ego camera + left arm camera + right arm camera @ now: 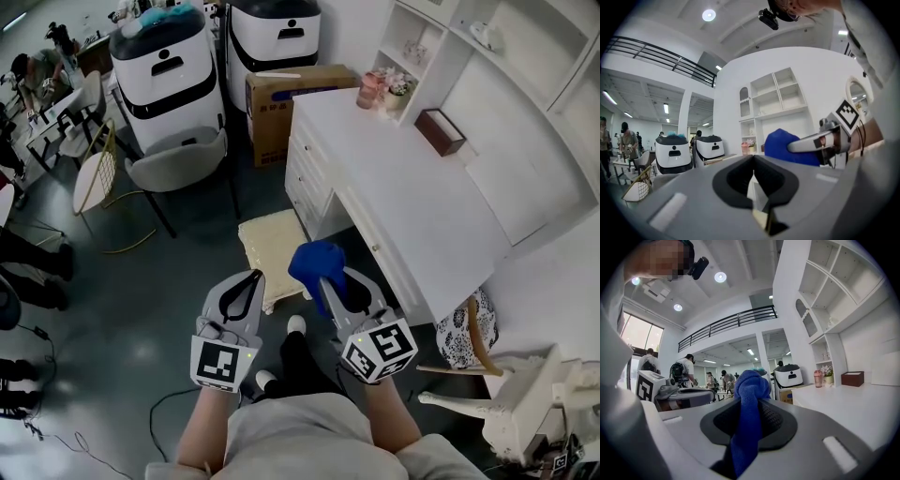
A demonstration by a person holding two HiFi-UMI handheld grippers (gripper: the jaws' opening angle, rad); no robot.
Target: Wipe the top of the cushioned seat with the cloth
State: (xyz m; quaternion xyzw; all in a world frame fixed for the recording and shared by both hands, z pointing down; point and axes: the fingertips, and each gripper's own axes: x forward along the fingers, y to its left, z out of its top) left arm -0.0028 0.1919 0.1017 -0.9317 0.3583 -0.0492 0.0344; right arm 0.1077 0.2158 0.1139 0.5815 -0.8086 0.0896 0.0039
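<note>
The cushioned seat is a low cream stool on the dark floor, beside the white desk and just beyond both grippers. My right gripper is shut on a blue cloth, which bunches out past the jaw tips above the seat's right edge. In the right gripper view the cloth fills the slot of the right gripper and hangs down the middle. My left gripper is held beside it, shut and empty, its tips over the seat's near edge. The left gripper view shows the left gripper's jaws together, with the cloth off to the right.
A white desk with drawers runs along the right and carries a brown box and small jars. A cardboard box, two white machines and a grey chair stand behind the seat. A white chair is at lower right.
</note>
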